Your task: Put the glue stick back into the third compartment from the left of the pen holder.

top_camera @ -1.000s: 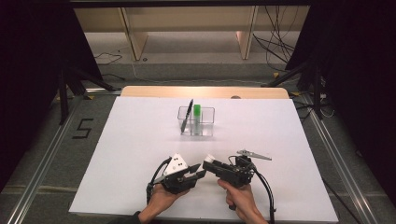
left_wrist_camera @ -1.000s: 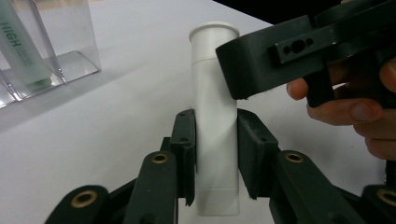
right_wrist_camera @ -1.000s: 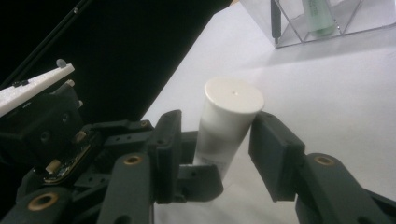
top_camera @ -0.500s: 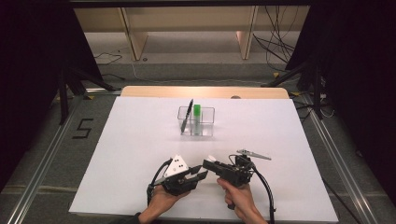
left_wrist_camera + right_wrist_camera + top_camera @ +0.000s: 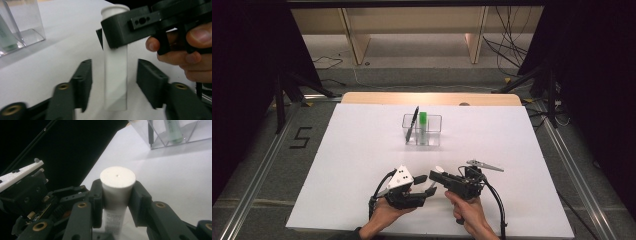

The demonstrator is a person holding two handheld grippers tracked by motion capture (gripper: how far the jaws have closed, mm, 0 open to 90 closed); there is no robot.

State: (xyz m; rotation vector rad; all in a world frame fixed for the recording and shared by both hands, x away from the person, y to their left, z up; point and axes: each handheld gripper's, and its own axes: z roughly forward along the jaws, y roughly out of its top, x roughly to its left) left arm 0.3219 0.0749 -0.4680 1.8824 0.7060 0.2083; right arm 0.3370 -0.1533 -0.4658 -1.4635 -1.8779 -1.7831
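Now the right gripper [image 5: 115, 202] clamps a white tube [image 5: 117, 185] just under its flat cap, both pads pressed against its sides. Seen from the left gripper view, the left gripper [image 5: 113, 80] has just been opening: its jaws stand apart on either side of the tube's lower body, with a clear gap at each pad, so it has let go. From the high view, both hands meet near the front edge of the white table [image 5: 362, 150], well short of the clear organiser box [image 5: 422, 131] holding a green tube [image 5: 423, 125] and a dark pen [image 5: 412, 124].
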